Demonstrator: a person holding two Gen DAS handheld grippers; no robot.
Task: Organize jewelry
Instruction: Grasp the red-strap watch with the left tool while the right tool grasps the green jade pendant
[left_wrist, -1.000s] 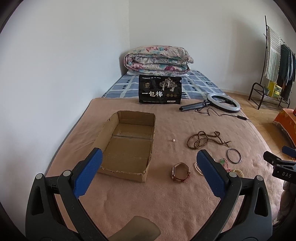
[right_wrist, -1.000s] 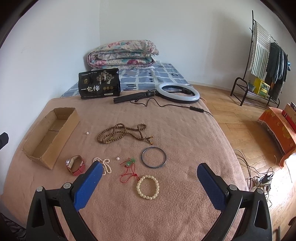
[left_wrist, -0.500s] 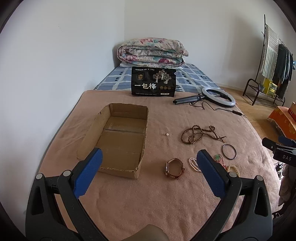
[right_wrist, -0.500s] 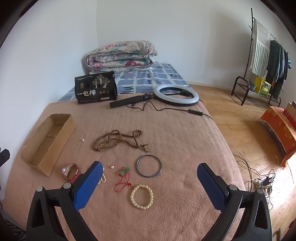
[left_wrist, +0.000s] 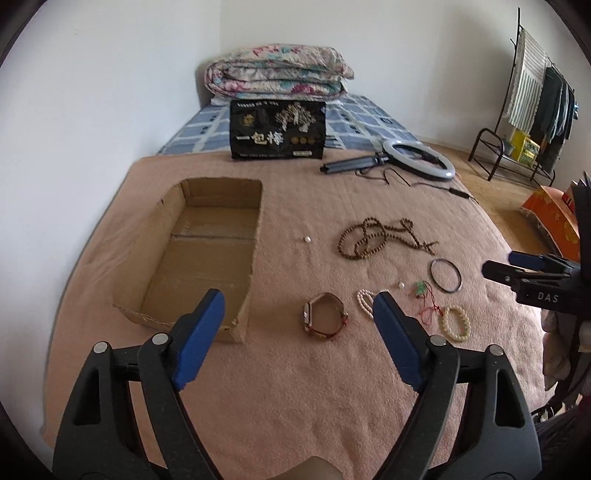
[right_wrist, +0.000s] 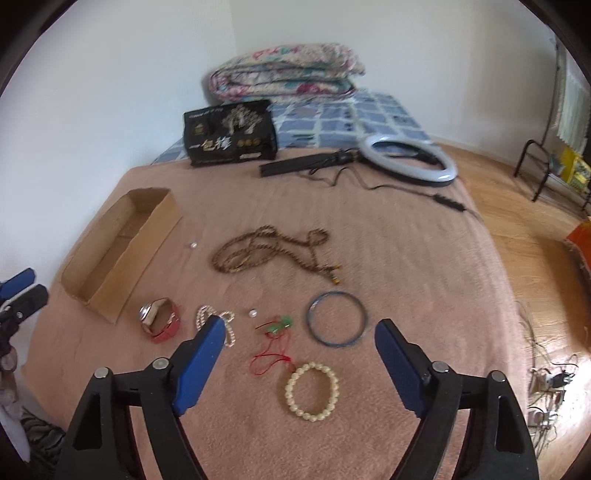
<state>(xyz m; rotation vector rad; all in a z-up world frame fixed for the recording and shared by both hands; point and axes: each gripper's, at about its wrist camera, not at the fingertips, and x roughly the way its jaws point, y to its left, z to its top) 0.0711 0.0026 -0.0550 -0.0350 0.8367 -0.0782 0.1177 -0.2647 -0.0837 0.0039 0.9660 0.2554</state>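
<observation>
An open cardboard box (left_wrist: 207, 254) (right_wrist: 122, 247) lies at the left on the pink blanket. Right of it lie a red-strapped watch (left_wrist: 325, 314) (right_wrist: 160, 319), a pearl strand (left_wrist: 365, 301) (right_wrist: 216, 319), a brown bead necklace (left_wrist: 380, 236) (right_wrist: 273, 251), a dark bangle (left_wrist: 446, 276) (right_wrist: 337, 318), a red cord with a green charm (left_wrist: 424, 299) (right_wrist: 275, 341), a cream bead bracelet (left_wrist: 456, 323) (right_wrist: 312, 386) and two loose pearls (left_wrist: 306, 239) (right_wrist: 252, 313). My left gripper (left_wrist: 299, 321) is open above the watch. My right gripper (right_wrist: 299, 349) is open above the cord and cream bracelet.
A black printed bag (left_wrist: 277, 129), a ring light with a tripod and cable (left_wrist: 417, 158) and a folded quilt (left_wrist: 277, 75) lie at the far end of the bed. A clothes rack (left_wrist: 535, 107) stands on the wood floor at the right. A wall runs along the left.
Both grippers have moved forward and lower toward the jewelry, which now looks larger. Both stay open and empty. Nothing on the blanket has moved.
</observation>
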